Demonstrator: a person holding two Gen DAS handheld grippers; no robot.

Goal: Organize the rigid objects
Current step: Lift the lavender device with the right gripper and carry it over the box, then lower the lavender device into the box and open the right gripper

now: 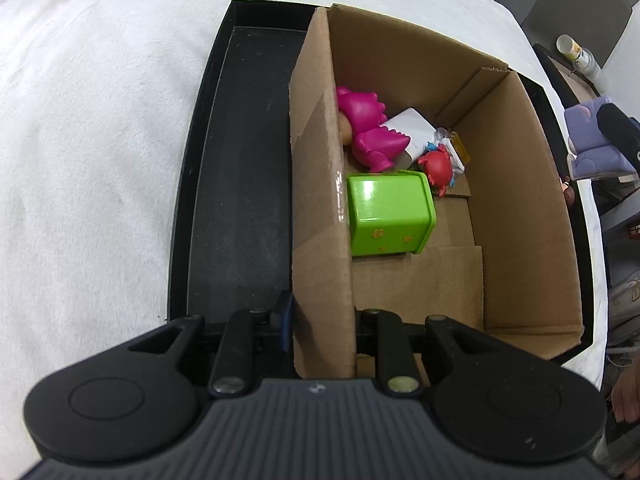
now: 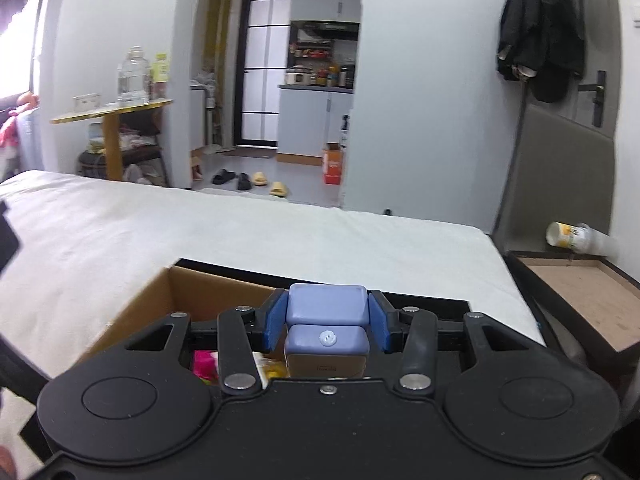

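A cardboard box (image 1: 516,184) sits in a black tray (image 1: 240,184) on a white bed. Inside lie a green cube-shaped container (image 1: 390,214), a pink dinosaur toy (image 1: 370,128), a red crab toy (image 1: 438,168) and a white box (image 1: 414,126). My left gripper (image 1: 320,320) is shut on the box's left wall (image 1: 316,184). My right gripper (image 2: 327,322) is shut on a lavender boxy object (image 2: 327,320) and holds it above the box (image 2: 200,296). That object also shows at the right edge of the left wrist view (image 1: 592,140).
A wooden tray (image 2: 584,292) with a tipped cup (image 2: 576,236) stands beside the bed on the right. White bedding (image 1: 92,140) surrounds the black tray. A room with a small table (image 2: 112,114) and a kitchen doorway lies beyond.
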